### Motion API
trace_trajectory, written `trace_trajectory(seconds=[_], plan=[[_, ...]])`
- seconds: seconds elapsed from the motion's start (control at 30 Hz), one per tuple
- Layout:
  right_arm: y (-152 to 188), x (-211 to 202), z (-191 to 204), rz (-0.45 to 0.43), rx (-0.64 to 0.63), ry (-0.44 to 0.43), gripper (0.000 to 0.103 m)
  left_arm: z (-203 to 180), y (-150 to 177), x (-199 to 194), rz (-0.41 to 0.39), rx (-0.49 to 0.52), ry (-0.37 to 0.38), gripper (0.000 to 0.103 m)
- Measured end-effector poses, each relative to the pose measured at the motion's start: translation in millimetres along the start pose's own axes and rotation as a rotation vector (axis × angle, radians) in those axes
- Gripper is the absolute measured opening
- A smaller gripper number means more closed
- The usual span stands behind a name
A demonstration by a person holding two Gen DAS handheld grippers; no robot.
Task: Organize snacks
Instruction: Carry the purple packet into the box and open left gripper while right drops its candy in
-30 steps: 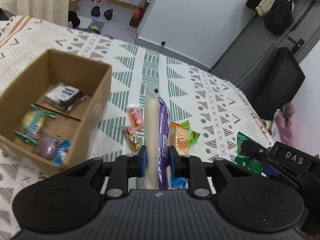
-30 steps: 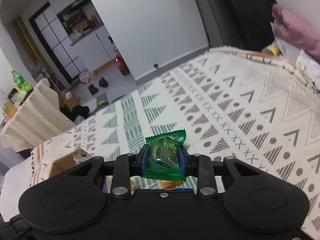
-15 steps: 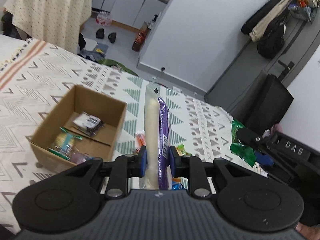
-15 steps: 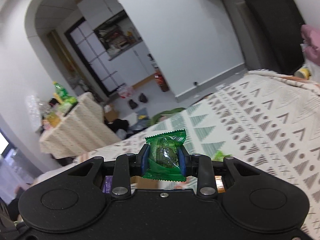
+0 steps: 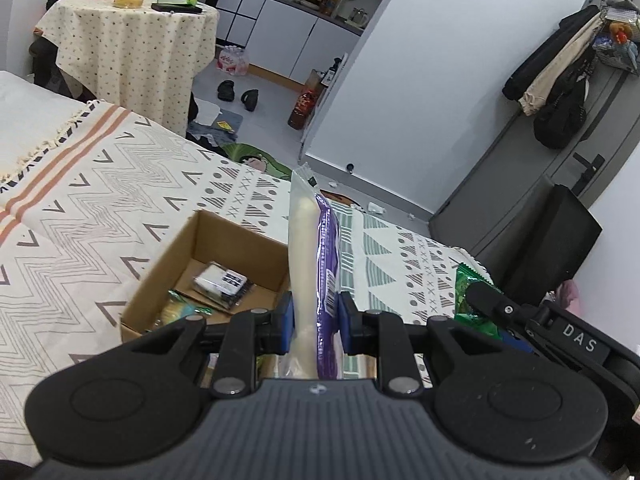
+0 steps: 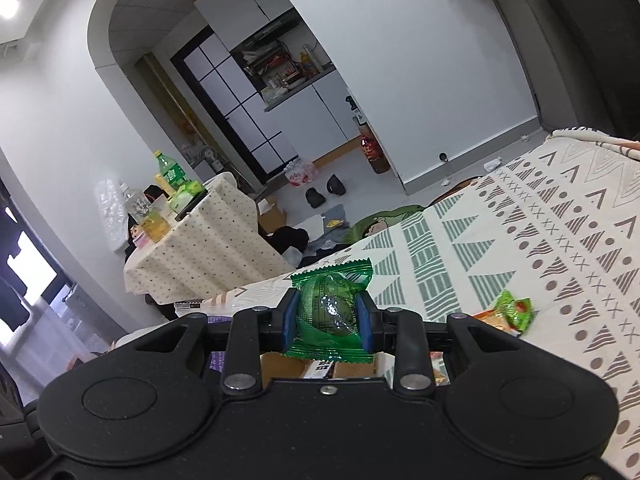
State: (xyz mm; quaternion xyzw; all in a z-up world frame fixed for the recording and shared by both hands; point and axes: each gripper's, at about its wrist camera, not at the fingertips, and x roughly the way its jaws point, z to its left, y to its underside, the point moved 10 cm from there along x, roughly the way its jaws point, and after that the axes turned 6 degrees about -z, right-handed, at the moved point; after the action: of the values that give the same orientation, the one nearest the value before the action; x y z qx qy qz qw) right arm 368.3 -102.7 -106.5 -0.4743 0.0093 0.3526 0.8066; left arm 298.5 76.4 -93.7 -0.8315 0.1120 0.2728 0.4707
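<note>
Box (image 5: 224,240) holds wrapped snacks; left claw (image 5: 315,322) clamps purple stick (image 5: 320,256), right claw (image 6: 327,322) green packet (image 6: 330,308).

Purple-and-cream long packet (image 5: 316,256), green wrapped snack (image 6: 330,312), brown cardboard box (image 5: 168,264) — grey-and-green triangle-patterned cloth (image 5: 120,184).

White walls (image 5: 420,80) and a pale grey floor (image 5: 272,92). A round table (image 5: 132,52) under a dotted cream cloth carries bottles (image 6: 170,172). Behind it an arch (image 6: 168,12) opens on white cabinets (image 5: 316,46) and a dark-framed glass partition (image 6: 236,112). Slippers (image 5: 238,94) and a brown bottle (image 5: 306,106) are on the floor. Coats (image 5: 560,76) hang by a grey door (image 5: 576,168); beside it stands a black case, perhaps luggage (image 5: 548,240). A ceiling light (image 6: 8,6) glows, and a bright window (image 6: 30,268) shows at left
</note>
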Motion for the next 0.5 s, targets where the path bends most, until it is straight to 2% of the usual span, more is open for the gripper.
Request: trace_trajectory(seconds=[0.5], plan=[[34, 48, 23, 0.08, 0.005, -0.046, 0.03, 43, -21, 42, 0.018, -0.005, -0.046, 0.022]])
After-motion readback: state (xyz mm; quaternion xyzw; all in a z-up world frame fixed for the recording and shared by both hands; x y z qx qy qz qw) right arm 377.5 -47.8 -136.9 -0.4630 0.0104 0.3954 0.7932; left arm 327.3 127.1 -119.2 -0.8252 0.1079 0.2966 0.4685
